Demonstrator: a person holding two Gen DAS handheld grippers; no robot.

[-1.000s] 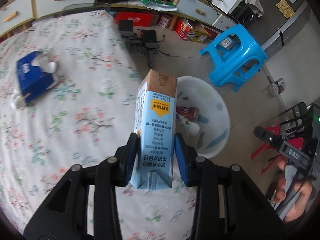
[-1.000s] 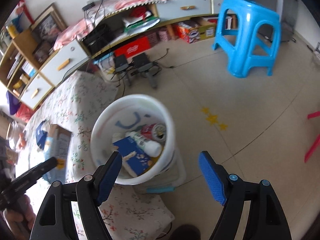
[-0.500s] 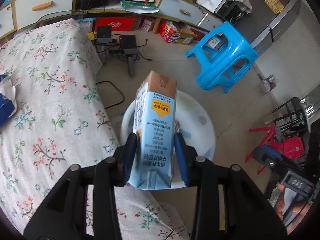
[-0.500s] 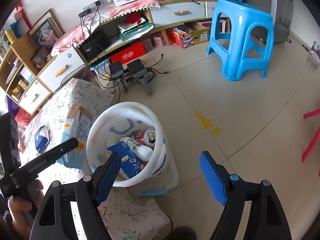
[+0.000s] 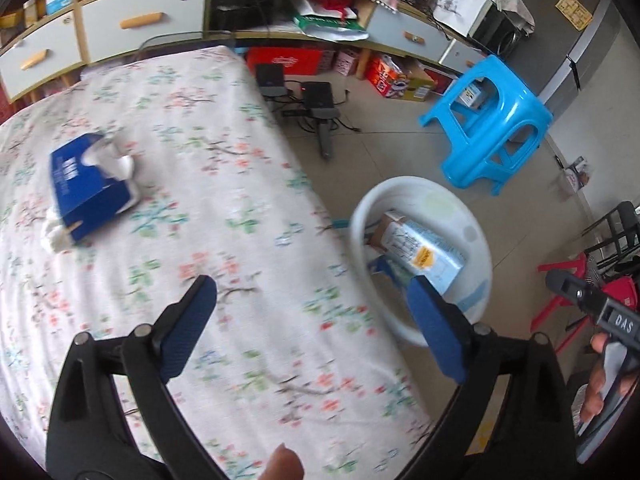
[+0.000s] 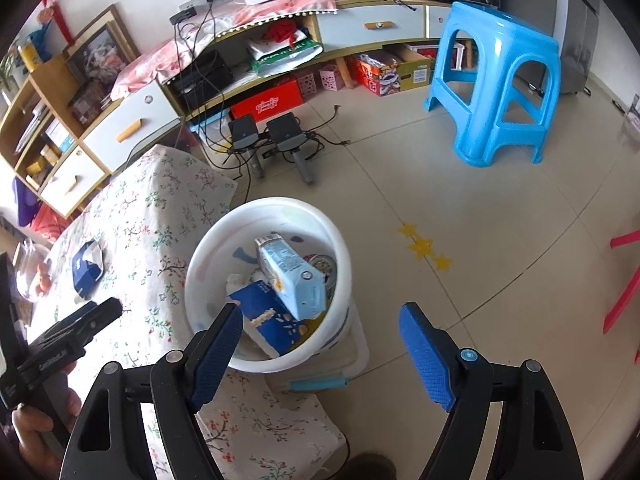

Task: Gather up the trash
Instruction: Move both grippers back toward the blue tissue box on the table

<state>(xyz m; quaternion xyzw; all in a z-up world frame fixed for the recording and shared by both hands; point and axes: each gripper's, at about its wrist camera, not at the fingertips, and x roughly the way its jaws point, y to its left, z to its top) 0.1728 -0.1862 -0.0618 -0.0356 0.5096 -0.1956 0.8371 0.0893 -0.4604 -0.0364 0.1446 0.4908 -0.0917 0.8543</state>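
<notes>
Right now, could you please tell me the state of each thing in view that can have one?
left gripper: jaws opening, nothing between them
right gripper: open, empty
milk carton: lying tilted in the bucket
white bucket: upright, holding trash
tissue box: on the table, tissue sticking out

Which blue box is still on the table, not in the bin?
The dark blue tissue box, with white tissue at its opening. The other two, the light blue carton and the dark blue snack box, lie in the white bin.
</notes>
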